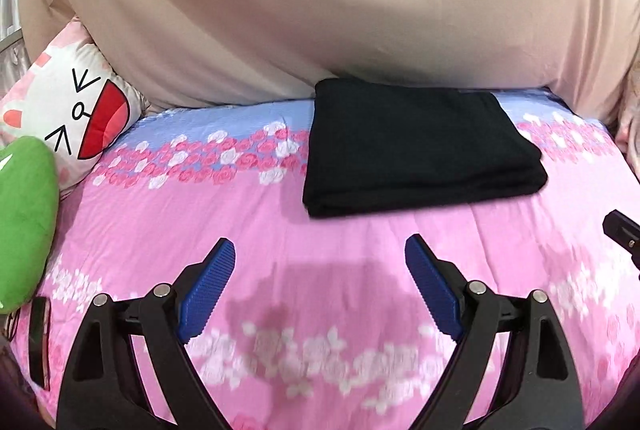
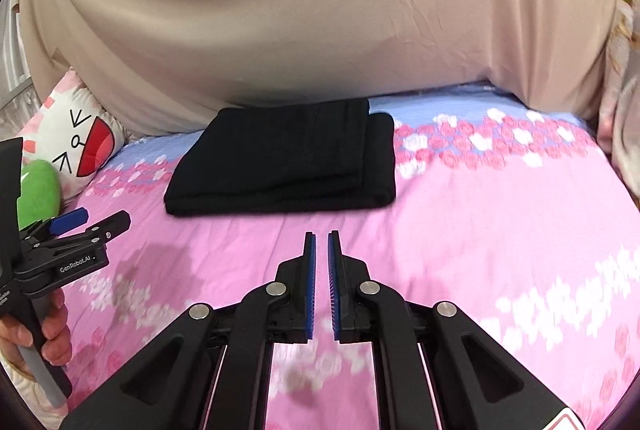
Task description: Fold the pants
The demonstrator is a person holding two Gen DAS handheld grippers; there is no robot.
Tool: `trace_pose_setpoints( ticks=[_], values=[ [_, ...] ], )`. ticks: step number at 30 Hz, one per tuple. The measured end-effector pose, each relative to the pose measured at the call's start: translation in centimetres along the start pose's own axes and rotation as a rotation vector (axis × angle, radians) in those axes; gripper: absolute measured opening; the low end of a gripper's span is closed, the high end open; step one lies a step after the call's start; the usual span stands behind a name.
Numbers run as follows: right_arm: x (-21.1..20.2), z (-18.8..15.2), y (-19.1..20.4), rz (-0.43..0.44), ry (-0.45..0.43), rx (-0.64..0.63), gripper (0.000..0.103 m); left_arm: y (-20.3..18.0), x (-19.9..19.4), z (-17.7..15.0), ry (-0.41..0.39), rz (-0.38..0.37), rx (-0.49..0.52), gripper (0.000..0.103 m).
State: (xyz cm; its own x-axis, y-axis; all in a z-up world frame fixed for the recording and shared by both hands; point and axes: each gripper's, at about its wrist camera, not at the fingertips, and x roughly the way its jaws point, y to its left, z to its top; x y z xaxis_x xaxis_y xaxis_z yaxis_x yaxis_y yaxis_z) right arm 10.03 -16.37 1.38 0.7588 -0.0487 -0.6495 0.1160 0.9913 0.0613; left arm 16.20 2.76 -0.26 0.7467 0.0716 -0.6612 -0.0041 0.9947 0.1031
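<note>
Black pants (image 1: 420,150) lie folded into a flat rectangle on the pink flowered bedspread (image 1: 160,230), near the beige curtain. In the right wrist view the same pants (image 2: 280,158) sit ahead and slightly left. My left gripper (image 1: 320,254) hovers open over bare bedspread, short of the pants, with nothing between its blue pads (image 1: 208,290). My right gripper (image 2: 321,242) is shut with only a thin slit between its pads and holds nothing. The left gripper (image 2: 80,226) also shows at the left edge of the right wrist view, held by a hand (image 2: 24,334).
A beige curtain (image 1: 320,10) hangs along the far side of the bed. A white cartoon-face pillow (image 1: 76,110) and a green plush (image 1: 24,214) lie at the left. A dark flat object (image 1: 38,342) rests at the bed's left edge.
</note>
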Motion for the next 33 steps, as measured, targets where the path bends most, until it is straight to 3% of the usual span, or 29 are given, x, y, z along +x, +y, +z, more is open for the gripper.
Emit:
trace_pose_setpoints(
  ticks=[4,8,12,15,18,20,28,29,30,31,33],
  values=[
    [-0.3,-0.8,-0.5,0.018,0.032,0.014,0.01,0.4,-0.8,-1.4,0.025,-0.007,-0.009,0.085],
    [1.7,0.0,-1.5,0.054,0.074,0.052,0.029,1.1,-1.1,-2.4,0.037,-0.016,-0.033,0.085],
    [4.8,1.8,-3.7,0.084,0.102,0.133,0.029,1.4,-0.1,-2.8,0.051,0.002,-0.026,0.086],
    [7.3,3.1,-5.5,0.116,0.119,0.216,0.032,2.1,2.0,-2.1,0.065,-0.025,-0.06,0.086],
    [9.3,4.4,-5.7,0.107,0.123,0.205,0.036,2.9,4.8,-0.5,0.094,-0.101,-0.115,0.087],
    [10.7,5.2,-5.7,0.134,0.123,0.214,0.045,3.3,6.9,0.7,0.111,-0.156,-0.153,0.087],
    [16.2,7.0,-5.3,0.181,0.175,0.22,0.05,2.8,13.4,3.9,0.132,-0.21,-0.188,0.087],
    [16.4,7.0,-5.1,0.181,0.172,0.215,0.049,2.6,14.3,4.0,0.151,-0.217,-0.186,0.087],
    [16.5,7.1,-4.8,0.179,0.172,0.201,0.042,2.4,15.3,4.1,0.175,-0.238,-0.192,0.085],
    [16.6,7.2,-4.4,0.178,0.176,0.179,0.022,2.3,16.0,4.0,0.191,-0.271,-0.199,0.068],
    [16.1,7.5,-3.6,0.175,0.164,0.141,0.016,2.5,16.0,4.2,0.207,-0.314,-0.219,0.058]
  ],
)
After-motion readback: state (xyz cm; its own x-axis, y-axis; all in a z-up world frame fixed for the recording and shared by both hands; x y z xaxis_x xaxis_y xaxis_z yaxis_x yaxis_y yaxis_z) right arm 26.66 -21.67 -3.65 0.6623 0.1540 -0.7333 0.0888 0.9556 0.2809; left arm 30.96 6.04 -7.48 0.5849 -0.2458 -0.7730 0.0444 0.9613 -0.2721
